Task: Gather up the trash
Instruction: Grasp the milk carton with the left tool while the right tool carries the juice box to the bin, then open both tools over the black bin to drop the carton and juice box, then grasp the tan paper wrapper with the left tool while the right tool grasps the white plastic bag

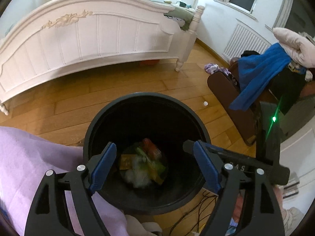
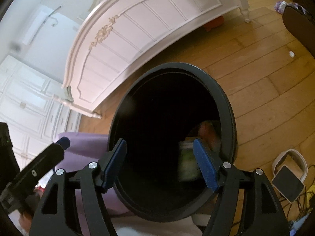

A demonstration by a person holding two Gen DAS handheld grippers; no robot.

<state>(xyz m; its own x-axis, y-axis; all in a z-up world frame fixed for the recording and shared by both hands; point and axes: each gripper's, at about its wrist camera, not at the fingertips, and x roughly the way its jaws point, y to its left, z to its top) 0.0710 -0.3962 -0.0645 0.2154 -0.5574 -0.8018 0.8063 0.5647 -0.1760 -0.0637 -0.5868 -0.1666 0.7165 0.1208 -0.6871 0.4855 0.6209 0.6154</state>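
A black round trash bin [image 1: 102, 118] stands on the wood floor, with wrappers and white tissue [image 1: 144, 162] at its bottom. My left gripper [image 1: 155, 165] is open and empty above the bin's mouth. My right gripper [image 2: 160, 163] is open over the same bin [image 2: 226, 102]. A blurred green and white piece [image 2: 187, 163] shows just inside the bin beside its right finger; I cannot tell whether it is falling. A small white cap [image 1: 205, 103] lies on the floor past the bin; it also shows in the right wrist view [image 2: 291, 54].
A white bed footboard [image 1: 88, 37] stands behind the bin. A lilac cloth [image 1: 29, 157] lies left of it. A dark chair with blue cloth [image 1: 259, 74] is at the right. Cables [image 1: 196, 212] and a white device [image 2: 288, 182] lie on the floor nearby.
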